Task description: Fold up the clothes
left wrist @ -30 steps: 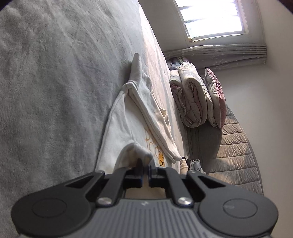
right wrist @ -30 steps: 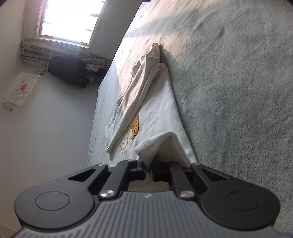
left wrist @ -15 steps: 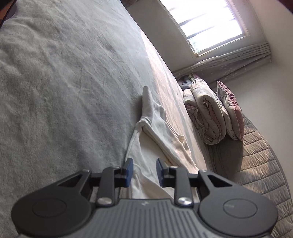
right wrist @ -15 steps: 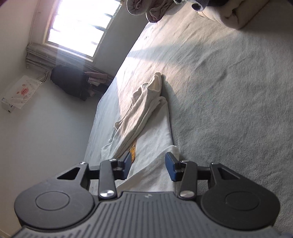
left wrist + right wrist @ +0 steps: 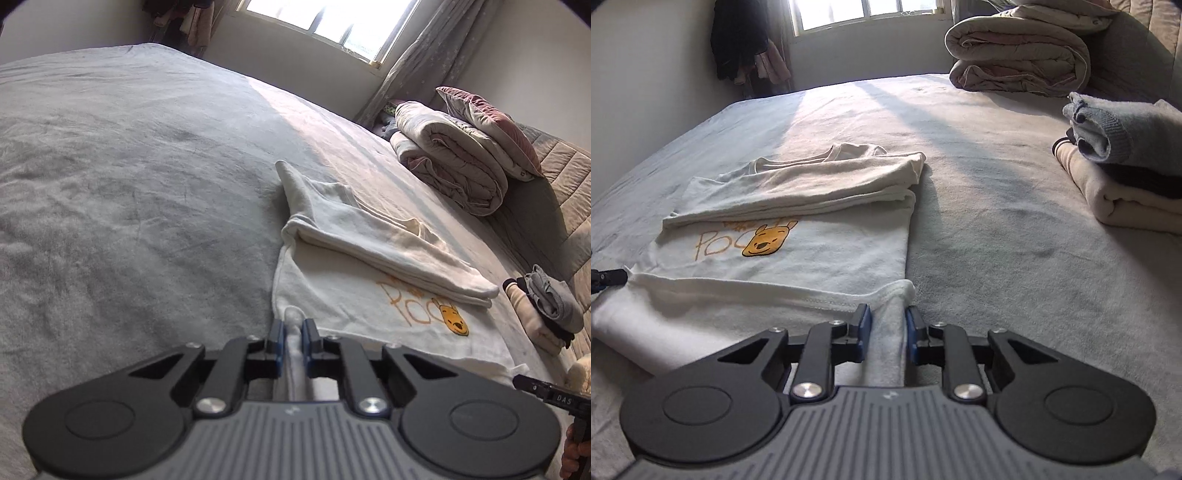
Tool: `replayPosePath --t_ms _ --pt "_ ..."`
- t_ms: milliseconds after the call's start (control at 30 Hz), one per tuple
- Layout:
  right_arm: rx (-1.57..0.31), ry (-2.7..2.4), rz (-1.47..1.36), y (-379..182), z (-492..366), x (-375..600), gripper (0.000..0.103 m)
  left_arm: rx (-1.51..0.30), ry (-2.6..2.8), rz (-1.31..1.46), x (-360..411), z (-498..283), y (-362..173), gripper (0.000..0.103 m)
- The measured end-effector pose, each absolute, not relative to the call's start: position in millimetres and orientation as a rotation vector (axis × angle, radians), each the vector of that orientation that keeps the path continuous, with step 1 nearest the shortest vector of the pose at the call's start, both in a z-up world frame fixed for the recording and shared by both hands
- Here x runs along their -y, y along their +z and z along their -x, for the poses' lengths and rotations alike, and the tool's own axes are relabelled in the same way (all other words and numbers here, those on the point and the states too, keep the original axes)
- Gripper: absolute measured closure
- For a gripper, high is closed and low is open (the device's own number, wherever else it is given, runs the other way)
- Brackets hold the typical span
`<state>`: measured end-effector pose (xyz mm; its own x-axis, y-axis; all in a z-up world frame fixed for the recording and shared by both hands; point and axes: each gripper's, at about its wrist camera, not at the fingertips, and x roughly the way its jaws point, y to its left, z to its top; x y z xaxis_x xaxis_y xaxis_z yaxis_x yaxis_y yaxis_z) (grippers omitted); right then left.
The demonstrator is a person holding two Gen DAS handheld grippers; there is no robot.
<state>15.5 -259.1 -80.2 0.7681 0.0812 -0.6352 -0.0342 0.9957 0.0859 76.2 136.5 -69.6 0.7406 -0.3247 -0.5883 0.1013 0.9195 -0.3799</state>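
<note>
A white T-shirt (image 5: 369, 295) with a yellow bear print lies on the grey bed, its sleeves and upper part folded over the middle. My left gripper (image 5: 293, 328) sits at the near left corner of the hem, jaws closing, with a ridge of hem cloth pinched between the pads. In the right wrist view the same T-shirt (image 5: 812, 258) spreads ahead. My right gripper (image 5: 888, 321) is at the near right hem corner, jaws closing, and bunched cloth fills the gap between them. The left gripper's tip (image 5: 607, 278) shows at the shirt's far side.
A rolled quilt (image 5: 450, 158) with a pillow on it lies by the headboard. A pile of folded clothes (image 5: 1126, 166) sits on the bed right of the shirt. Grey blanket (image 5: 129, 184) stretches to the left. Dark clothes (image 5: 738, 44) hang beside the window.
Both grippers let go of the raised shirt corners, opened, rolled upright and pulled back, and now have closed on the hem corners nearest me.
</note>
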Motion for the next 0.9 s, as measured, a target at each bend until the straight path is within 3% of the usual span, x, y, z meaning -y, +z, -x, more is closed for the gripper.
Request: replayPosePath --t_ms 267,900 --pt "-0.635 -0.010 0.179 -78 -8 232 0.091 -0.634 -0.227 0.244 -126 -66 -61 0.095" --pt "-0.552 -0.045 0.160 -61 -1 237 0.099 -0.549 -0.229 0.244 -124 -52 -50 0.096"
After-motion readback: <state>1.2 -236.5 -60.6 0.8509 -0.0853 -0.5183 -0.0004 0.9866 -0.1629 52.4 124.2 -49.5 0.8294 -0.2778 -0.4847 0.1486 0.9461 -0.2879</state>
